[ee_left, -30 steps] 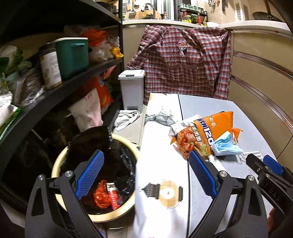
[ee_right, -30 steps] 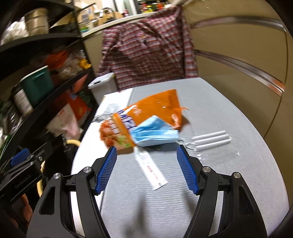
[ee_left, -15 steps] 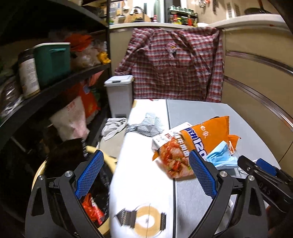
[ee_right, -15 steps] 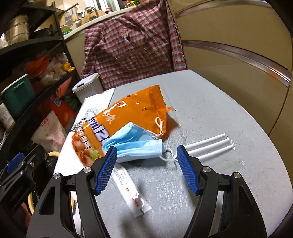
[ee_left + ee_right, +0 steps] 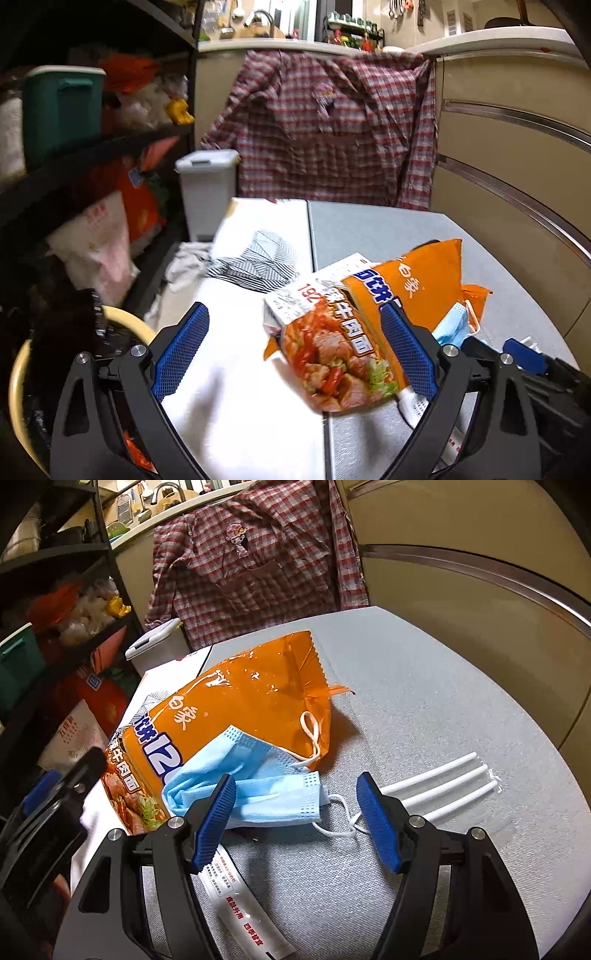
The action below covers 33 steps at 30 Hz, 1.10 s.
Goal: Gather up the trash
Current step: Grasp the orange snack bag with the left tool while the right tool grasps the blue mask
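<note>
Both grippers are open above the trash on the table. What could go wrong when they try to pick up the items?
1. The blue face mask lies partly on the orange noodle packet, so the right gripper might drag both.
2. Its ear loop lies beside the white straws and could catch them.
3. The left gripper may pinch the packet with the white box under it.

Orange noodle packet [image 5: 236, 698], pale blue face mask [image 5: 258, 786], red-checked shirt [image 5: 332, 125].
</note>
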{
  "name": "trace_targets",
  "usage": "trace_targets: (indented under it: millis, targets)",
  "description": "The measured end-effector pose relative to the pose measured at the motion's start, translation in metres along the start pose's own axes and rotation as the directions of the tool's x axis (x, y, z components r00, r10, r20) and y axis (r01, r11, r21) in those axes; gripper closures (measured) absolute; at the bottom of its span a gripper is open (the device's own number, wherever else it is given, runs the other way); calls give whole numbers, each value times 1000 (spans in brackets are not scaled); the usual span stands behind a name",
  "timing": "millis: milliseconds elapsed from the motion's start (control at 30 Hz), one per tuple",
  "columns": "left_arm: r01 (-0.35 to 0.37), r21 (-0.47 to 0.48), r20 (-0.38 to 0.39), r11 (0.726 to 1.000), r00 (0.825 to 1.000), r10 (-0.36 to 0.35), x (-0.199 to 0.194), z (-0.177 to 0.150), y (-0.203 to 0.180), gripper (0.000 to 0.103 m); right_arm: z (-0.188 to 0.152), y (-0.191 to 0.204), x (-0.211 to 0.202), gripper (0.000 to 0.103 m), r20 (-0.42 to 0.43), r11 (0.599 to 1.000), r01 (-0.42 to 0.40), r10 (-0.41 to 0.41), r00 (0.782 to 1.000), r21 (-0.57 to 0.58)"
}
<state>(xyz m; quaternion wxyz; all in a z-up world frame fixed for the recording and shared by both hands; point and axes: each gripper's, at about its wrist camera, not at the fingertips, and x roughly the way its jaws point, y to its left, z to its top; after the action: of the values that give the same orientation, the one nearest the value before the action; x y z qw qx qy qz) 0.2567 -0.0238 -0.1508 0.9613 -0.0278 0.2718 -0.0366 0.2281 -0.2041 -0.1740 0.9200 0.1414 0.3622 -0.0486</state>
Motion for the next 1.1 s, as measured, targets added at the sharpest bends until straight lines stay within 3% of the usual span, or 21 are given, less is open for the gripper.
trace_targets:
  millis: [67, 100, 133, 167, 233, 267, 333, 367, 667, 700, 800, 867, 1100]
  targets:
    - [26, -17, 3, 1000, 1000, -26, 3, 1, 1, 20, 0, 1, -1, 47, 3, 1000, -10, 10, 1000, -5]
    - [32, -18, -1, 999, 999, -32, 4, 1, 1, 26, 0, 2, -1, 60, 5, 1000, -20, 20, 1000, -9]
    - [42, -18, -16, 999, 999, -42, 7, 1, 1, 35, -1, 3, -2, 74, 6, 1000, -22, 22, 1000, -11]
    - [55, -22, -30, 998, 998, -56, 9, 0, 1, 41, -2, 3, -2, 80, 7, 1000, -23, 23, 1000, -11]
    - [85, -36, -63, 996, 994, -87, 14, -1, 3, 66, -2, 2, -2, 99, 6, 999, -32, 32, 999, -8]
    - [92, -40, -69, 995, 993, -94, 15, -2, 4, 71, -2, 1, -3, 99, 10, 999, -32, 32, 999, -6]
    - [109, -49, -71, 993, 991, -112, 15, -2, 6, 100, -2, 1, -6, 101, 30, 1000, -31, 31, 999, -4]
    - [113, -50, -71, 992, 991, -116, 15, -3, 7, 103, -2, 2, -8, 101, 39, 1000, -28, 28, 999, -4]
    - [93, -45, -25, 995, 995, -94, 6, -1, 12, 102, 2, 1, -24, 102, 113, 1000, -5, 7, 994, -14]
    - [99, -53, -30, 994, 995, -100, 7, -1, 14, 94, 2, 1, -24, 102, 113, 1000, -5, 6, 994, -13]
    - [92, -65, -34, 994, 995, -94, 7, -3, 17, 36, 2, -2, -23, 102, 103, 1000, -2, 3, 995, -12]
    - [87, -74, -25, 993, 996, -89, 7, -2, 19, 33, 2, -4, -22, 102, 96, 1000, -1, 2, 995, -7]
    - [153, -115, -119, 981, 979, -167, 28, -3, 26, 31, 2, -3, -20, 102, 90, 1000, -1, 1, 996, -3]
